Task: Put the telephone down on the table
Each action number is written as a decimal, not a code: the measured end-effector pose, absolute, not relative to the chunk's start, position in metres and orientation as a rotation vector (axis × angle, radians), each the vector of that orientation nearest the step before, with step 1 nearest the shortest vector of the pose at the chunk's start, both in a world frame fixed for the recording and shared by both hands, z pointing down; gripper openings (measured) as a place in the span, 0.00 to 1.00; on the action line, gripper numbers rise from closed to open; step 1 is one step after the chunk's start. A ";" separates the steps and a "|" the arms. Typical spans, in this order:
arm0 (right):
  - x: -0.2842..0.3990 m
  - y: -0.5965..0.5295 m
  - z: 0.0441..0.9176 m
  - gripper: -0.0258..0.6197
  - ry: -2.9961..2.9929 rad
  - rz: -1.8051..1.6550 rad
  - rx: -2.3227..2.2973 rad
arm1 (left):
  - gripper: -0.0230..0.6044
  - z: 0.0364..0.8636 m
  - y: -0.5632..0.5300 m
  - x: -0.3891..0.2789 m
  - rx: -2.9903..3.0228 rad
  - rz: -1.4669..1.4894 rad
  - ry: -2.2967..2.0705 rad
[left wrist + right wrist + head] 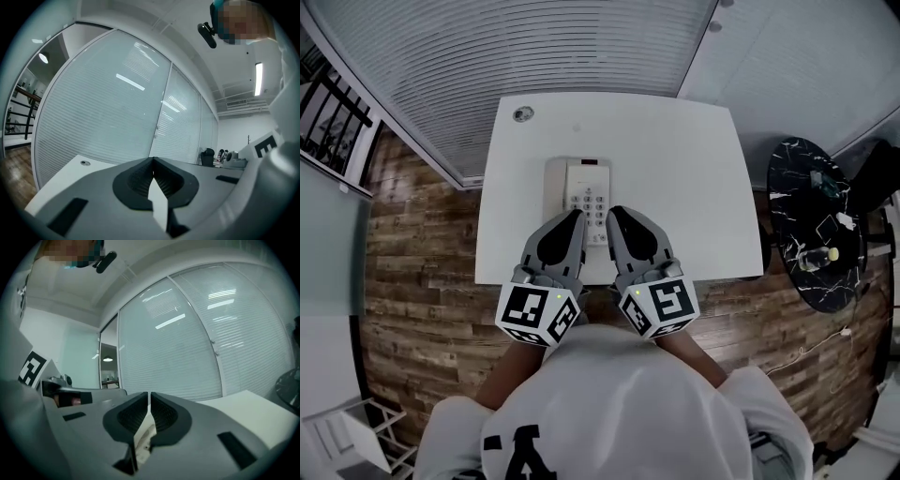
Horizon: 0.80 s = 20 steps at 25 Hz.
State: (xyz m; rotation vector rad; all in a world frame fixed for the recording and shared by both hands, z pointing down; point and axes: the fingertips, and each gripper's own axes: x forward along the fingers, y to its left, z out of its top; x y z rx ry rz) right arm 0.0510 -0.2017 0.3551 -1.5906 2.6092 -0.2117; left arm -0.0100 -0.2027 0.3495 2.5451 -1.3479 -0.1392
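The white bench (694, 169) carries the telephone (581, 187), which lies flat at its middle. The left claw (576, 217) and right claw (617, 214) hover over its near end, both pressed together and pinching nothing. The put-down looks done, and only drawing back seems left.

One telephone (586, 192) — two tables (694, 159) (797, 178)

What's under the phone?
The telephone lies on the white table, which shows all around it. Its near end is covered by the left claw and right claw, both shut. Whatever is directly beneath the phone cannot be seen.
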 end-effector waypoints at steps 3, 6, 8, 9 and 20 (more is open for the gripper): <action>0.062 -0.172 0.360 0.10 2.651 -0.189 -1.571 | 0.04 0.357 -0.179 0.003 2.516 -0.133 -1.373; 0.068 -0.145 0.363 0.10 2.683 -0.217 -1.521 | 0.04 0.364 -0.149 0.011 2.477 -0.113 -1.417; 0.072 -0.131 0.363 0.10 2.691 -0.233 -1.498 | 0.04 0.367 -0.132 0.016 2.458 -0.110 -1.430; 0.074 -0.126 0.363 0.10 2.694 -0.238 -1.488 | 0.04 0.367 -0.125 0.018 2.450 -0.119 -1.432; 0.076 -0.094 0.364 0.10 2.723 -0.215 -1.452 | 0.04 0.357 -0.095 0.025 2.457 -0.177 -1.457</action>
